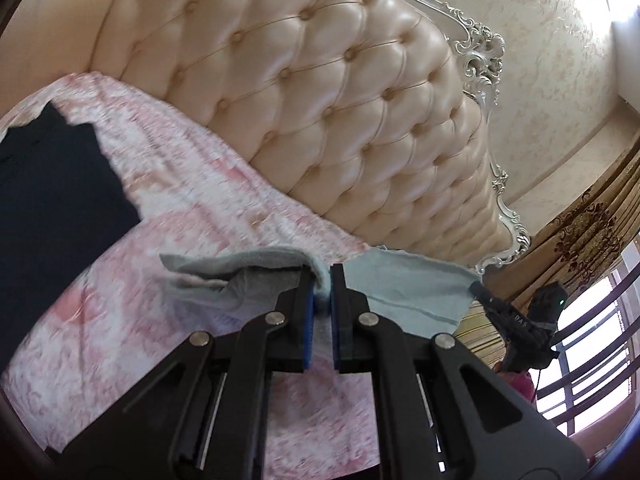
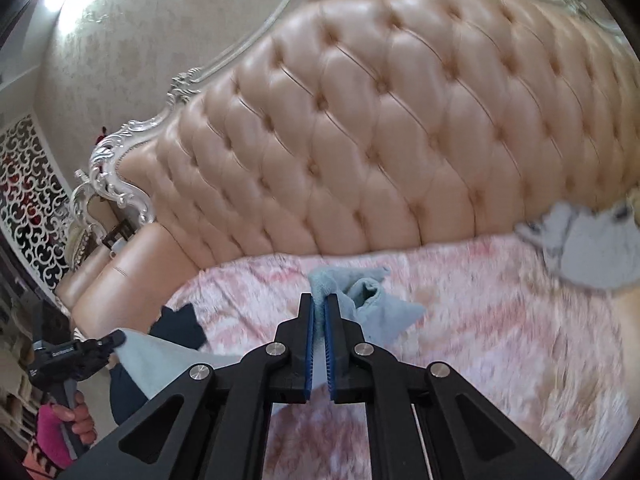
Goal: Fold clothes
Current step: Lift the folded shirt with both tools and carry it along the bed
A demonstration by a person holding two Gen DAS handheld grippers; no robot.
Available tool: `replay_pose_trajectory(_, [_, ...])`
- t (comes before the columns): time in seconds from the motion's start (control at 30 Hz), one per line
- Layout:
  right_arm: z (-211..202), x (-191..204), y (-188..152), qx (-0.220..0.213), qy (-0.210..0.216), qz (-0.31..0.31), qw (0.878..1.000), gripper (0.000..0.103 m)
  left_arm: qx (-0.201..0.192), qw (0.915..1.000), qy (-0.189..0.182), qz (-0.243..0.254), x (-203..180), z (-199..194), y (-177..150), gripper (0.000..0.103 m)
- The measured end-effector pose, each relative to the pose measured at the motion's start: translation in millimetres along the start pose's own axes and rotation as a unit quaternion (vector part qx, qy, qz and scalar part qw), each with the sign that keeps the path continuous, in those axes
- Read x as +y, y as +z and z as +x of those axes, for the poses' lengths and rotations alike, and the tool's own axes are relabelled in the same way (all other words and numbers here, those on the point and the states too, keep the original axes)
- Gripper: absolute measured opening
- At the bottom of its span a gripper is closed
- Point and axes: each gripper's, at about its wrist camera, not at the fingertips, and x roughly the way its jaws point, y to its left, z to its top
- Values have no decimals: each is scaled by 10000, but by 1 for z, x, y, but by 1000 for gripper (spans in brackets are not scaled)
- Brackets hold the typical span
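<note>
Left wrist: left gripper (image 1: pixel 323 280) and right gripper (image 2: pixel 319 304) both pinch the light-blue garment (image 1: pixel 404 284)

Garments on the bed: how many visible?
3: light blue garment held up by both grippers; dark garment at the left; grey garment by the headboard. More may be out of frame.

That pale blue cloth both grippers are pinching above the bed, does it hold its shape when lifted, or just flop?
Probably floppy: the pale blue cloth sags and bunches between the left gripper and the right gripper. It looks light, since small pinches at its edge seem enough to carry it. Its fuzzy surface likely keeps it from slipping off the pads.
</note>
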Motion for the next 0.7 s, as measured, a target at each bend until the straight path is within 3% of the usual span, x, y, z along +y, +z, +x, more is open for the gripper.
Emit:
replay_pose_trajectory(0.2, [-6,-14,-30,-95,102,346,9993,5,67,9999,-76,-23,7,-13,-11,8])
replay_pose_trajectory(0.47, [-8,26,14,-318,314,81,9990,5,-194,9989,-315,-284,11,-26,20,8])
replay_pose_trajectory(0.7, [19,108,66,-435,681,-462,9957,5,-740,9957,-393,-400,23,-78,70,8])
